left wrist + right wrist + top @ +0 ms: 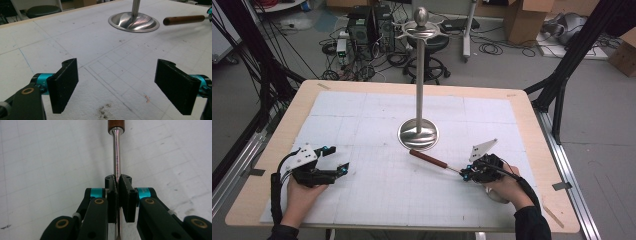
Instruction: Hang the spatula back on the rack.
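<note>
From above, we see the metal stand [418, 131] at the worktop's [532, 130] middle and the right gripper [468, 173] near the right edge gripping a brown-handled tool [428, 159]. In the left gripper view, the left gripper's [116, 87] fingers [63, 83] gape wide. In the right gripper view, fingers [113, 195] clamp the tool's steel shaft [116, 155].

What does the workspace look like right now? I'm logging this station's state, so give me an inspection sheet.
Surface: white gridded mat on a wooden table, smudged.
Job's things: steel stand upright mid-mat; wooden-handled tool clamped by its metal shaft.
Clutter: nothing seen.
Grippers: left gripper open, empty; right gripper shut on the tool.
Cables: tangled on the floor.
Surroundings: stool, cardboard boxes, computer towers.
</note>
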{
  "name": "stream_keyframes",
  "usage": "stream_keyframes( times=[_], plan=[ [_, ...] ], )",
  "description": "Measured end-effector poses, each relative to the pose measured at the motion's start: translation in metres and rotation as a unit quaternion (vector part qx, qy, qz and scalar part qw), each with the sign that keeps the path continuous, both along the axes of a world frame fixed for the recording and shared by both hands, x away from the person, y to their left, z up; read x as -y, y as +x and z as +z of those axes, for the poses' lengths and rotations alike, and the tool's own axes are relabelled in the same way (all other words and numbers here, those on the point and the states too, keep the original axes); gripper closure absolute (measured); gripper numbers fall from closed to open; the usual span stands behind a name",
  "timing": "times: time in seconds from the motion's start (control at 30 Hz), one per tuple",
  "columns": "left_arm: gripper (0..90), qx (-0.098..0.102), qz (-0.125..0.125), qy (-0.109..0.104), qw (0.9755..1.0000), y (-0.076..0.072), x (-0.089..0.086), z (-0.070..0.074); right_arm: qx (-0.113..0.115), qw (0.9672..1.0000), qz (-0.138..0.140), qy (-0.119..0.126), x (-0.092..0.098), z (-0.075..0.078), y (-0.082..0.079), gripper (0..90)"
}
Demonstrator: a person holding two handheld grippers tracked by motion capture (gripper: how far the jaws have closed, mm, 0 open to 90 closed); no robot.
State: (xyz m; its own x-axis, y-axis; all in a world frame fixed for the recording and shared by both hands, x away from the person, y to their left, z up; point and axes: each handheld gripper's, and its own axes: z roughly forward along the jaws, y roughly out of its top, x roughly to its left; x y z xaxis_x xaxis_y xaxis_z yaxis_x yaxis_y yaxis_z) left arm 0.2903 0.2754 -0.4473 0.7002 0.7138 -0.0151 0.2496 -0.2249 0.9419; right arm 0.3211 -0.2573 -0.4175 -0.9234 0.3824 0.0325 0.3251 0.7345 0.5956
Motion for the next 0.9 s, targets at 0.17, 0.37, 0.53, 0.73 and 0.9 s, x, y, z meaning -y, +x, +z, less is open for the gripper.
stream_keyframes(
  times=[0.17, 0.37, 0.53, 0.73, 0.9],
  plan=[
    [19.7, 0.001, -0.001, 0.0, 1.0, 0.0, 0.0, 0.0, 0.017, 0.9992, -0.012, 0.033, 0.008, 0.011, -0.003, 85.3],
    [19.6, 0.0, 0.0, -0.002, 1.0, 0.0, -0.001, 0.0, 0.05, 0.9957, -0.03, 0.072, 0.018, 0.028, -0.007, 85.3],
    [19.6, 0.001, -0.001, -0.002, 1.0, 0.0, 0.0, 0.0, 0.079, 0.9896, -0.04, 0.113, 0.029, 0.047, -0.012, 85.3],
    [19.6, 0.001, -0.001, 0.0, 1.0, 0.0, 0.0, 0.0, 0.11, 0.9805, -0.048, 0.155, 0.039, 0.073, -0.02, 85.3],
    [19.6, 0.001, -0.002, 0.0, 1.0, 0.0, 0.0, 0.0, 0.137, 0.9711, -0.064, 0.184, 0.045, 0.093, -0.024, 85.3]
  ],
)
